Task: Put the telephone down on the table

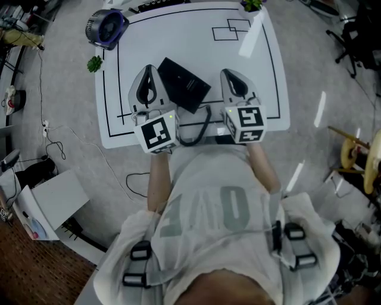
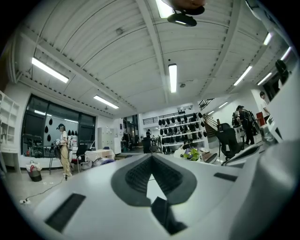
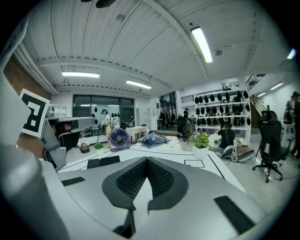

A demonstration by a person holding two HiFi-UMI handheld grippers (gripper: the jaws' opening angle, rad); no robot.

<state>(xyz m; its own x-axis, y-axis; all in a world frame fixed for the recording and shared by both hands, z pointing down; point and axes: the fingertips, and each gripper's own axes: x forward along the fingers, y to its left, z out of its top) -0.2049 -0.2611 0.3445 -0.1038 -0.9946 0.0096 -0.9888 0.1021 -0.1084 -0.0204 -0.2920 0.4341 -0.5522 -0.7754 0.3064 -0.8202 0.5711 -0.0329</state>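
Pointing away from the person, the left tool [image 1: 149, 71] has its jaws pressed together with nothing between them; in the left gripper view its ribbed pads [image 2: 140, 173] meet at the tip. The right tool [image 1: 230, 74] points the same way, and the right gripper view shows its jaws also together at the tip and empty. Each tool carries a cube with square markers at its rear, the left cube [image 1: 159, 133] and the right cube [image 1: 245, 122], both over the table's near edge.

Between the two tools lies the telephone [image 1: 184, 83], a flat black body set at a slant on the white table [image 1: 262, 65]. Its left side is just beside the left tool, though I cannot tell whether they touch; the right tool is near but apart. A black cord [image 1: 200, 132] loops from its near corner toward the table's front edge, between the cubes.

Black outline markings [image 1: 117, 77] run around the table surface, with small rectangles drawn near the far right corner. A purple fan [image 1: 107, 27] stands at the far left corner, a potted plant [image 1: 251, 5] at the far edge, and a small green sprig [image 1: 94, 64] just off the left edge. The person's pale shirt [image 1: 208, 205] fills the lower head view.
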